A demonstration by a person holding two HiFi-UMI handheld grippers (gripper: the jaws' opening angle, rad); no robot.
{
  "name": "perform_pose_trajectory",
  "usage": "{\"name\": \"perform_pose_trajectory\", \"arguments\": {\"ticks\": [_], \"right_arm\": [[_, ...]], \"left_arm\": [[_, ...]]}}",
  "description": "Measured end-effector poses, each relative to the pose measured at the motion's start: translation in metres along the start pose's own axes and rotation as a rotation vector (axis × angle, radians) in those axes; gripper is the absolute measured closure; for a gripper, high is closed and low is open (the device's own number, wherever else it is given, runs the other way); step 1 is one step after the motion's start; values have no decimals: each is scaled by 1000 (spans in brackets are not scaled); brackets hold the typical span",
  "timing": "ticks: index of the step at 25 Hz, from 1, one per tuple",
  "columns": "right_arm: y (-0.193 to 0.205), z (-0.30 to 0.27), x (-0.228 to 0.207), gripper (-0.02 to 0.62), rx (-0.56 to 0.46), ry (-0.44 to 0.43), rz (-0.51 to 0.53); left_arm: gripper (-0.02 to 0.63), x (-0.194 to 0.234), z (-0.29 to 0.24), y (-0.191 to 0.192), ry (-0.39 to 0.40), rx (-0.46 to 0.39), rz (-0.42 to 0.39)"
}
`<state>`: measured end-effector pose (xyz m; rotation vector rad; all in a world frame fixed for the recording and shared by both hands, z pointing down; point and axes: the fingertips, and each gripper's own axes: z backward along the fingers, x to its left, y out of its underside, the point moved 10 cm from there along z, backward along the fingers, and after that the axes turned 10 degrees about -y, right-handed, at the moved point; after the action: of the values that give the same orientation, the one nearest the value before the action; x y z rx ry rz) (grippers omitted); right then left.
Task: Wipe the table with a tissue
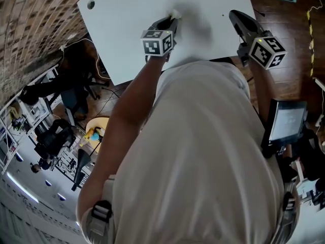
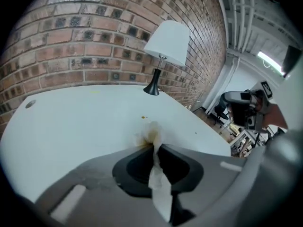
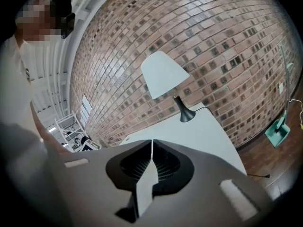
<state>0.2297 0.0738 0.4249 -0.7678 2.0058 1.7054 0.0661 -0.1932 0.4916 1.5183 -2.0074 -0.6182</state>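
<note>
The white table fills the top of the head view. My left gripper reaches down onto it, shut on a white tissue. In the left gripper view the tissue sticks out past the closed jaws of this gripper. Its crumpled tip is stained yellow-brown and rests on the table. A small brown spot lies just beyond it. My right gripper hovers over the table's right side, apart from the tissue. Its jaws meet in a thin line with nothing gripped.
A white-shaded lamp on a black base stands at the table's far edge by the brick wall. A cable hole sits near the table's left corner. A screen hangs at my right hip. A green dustpan lies on the wooden floor.
</note>
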Motion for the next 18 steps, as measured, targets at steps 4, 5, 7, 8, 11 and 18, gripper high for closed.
{"name": "perform_pose_trajectory", "arguments": {"ticks": [4, 5, 7, 8, 11, 18], "right_arm": [[-1, 16, -9, 580, -30, 50, -22], [-1, 21, -11, 580, -33, 58, -24], [-3, 32, -11, 580, -31, 71, -22], [-4, 37, -11, 580, -29, 77, -20], [-4, 39, -13, 580, -36, 81, -21], [-5, 86, -45, 580, -55, 87, -31]], "left_arm": [[569, -6, 4, 0, 135, -24, 102], [570, -10, 3, 1, 154, -27, 121], [571, -23, -1, 3, 180, -23, 114], [571, -31, -4, 3, 188, -20, 91], [571, -38, -11, 0, 162, -7, 11], [569, -96, -35, -7, 115, 24, -90]]}}
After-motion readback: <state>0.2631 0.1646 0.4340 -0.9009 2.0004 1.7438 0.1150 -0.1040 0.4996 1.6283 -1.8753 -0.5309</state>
